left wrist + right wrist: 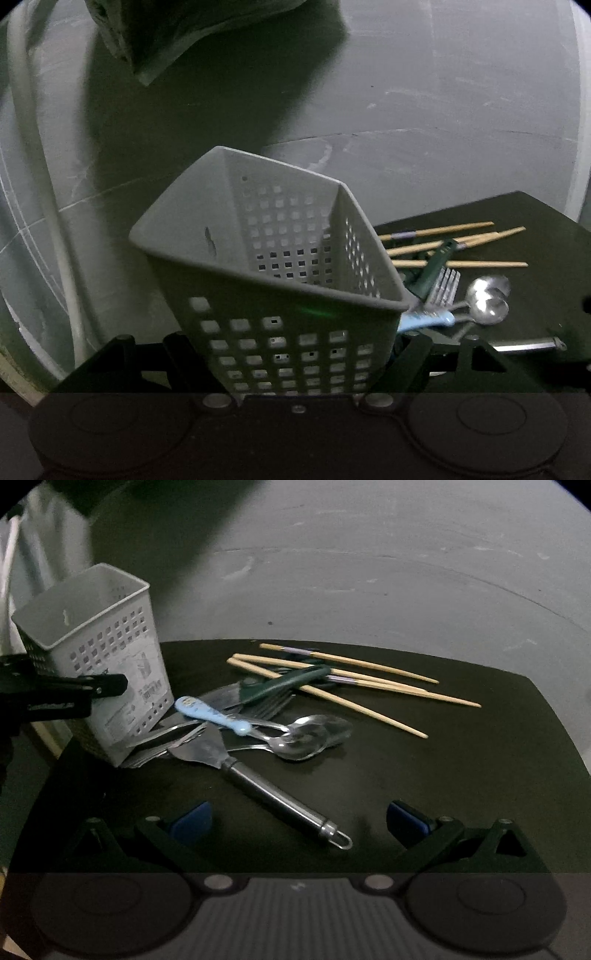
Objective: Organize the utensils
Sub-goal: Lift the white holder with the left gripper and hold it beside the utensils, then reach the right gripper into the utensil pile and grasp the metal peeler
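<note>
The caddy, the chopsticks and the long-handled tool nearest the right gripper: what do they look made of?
Caddy: looks like moulded plastic, matte pale grey, with thin walls and punched square holes. Chopsticks: apparently bamboo or wood, tan and dull, tapering to points, some with a purple band. Long-handled tool: likely stainless steel, with a shiny round handle, a hanging loop and a reflective flat blade.

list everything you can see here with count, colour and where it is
caddy: one, white perforated, tilted at table's left edge
chopsticks: several, wooden, scattered at back
green-handled utensil: one, across the pile
blue-handled spoon: one, atop pile
spoons: at least two, steel, centre
steel-handled tool: one, silver, front
forks: several, steel, by caddy's base
table: one, black
left gripper: black, shut on caddy
right gripper: blue pads, open above the tool handle
</note>
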The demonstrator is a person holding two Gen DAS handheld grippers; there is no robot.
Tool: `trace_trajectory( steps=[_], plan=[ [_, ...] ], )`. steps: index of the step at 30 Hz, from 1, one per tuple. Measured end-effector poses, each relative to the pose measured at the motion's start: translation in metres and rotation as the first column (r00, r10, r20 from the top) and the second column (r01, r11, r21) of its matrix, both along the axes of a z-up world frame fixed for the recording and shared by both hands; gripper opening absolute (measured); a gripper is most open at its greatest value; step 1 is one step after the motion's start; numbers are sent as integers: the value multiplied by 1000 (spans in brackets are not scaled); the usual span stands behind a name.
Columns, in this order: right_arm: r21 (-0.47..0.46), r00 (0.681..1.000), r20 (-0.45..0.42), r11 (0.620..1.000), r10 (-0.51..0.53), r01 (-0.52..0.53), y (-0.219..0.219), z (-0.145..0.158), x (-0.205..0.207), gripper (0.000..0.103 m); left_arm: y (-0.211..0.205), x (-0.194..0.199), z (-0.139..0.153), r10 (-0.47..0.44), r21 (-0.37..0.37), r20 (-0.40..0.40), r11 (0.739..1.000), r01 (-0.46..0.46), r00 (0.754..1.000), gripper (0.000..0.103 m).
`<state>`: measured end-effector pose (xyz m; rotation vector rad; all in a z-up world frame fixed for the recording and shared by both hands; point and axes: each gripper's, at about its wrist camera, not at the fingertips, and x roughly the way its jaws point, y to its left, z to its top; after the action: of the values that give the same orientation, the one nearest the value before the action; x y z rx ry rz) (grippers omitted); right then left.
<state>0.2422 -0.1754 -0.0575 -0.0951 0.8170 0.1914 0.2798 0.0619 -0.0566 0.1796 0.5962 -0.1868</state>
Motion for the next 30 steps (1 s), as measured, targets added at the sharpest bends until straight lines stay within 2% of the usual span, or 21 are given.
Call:
trace_trajectory(
  steps=[8,13,23,30],
  plan=[
    [-96,979,-2,974,205,-204,17,-10,16,103,10,-29,1,-61,-4,-11,998,61,998,78],
    [-136,955,-18,945,297,-296,25,-14,26,93,11,-45,2,-62,-5,-16,998,62,998,78],
    [-154,920,-65,907,386,-392,25,-21,36,78,9,-68,4,-53,-13,-39,999,53,998,77],
    [-140,904,-84,893,420,-428,25,-24,42,71,4,-82,5,-56,-10,-46,998,56,997,77]
  ],
)
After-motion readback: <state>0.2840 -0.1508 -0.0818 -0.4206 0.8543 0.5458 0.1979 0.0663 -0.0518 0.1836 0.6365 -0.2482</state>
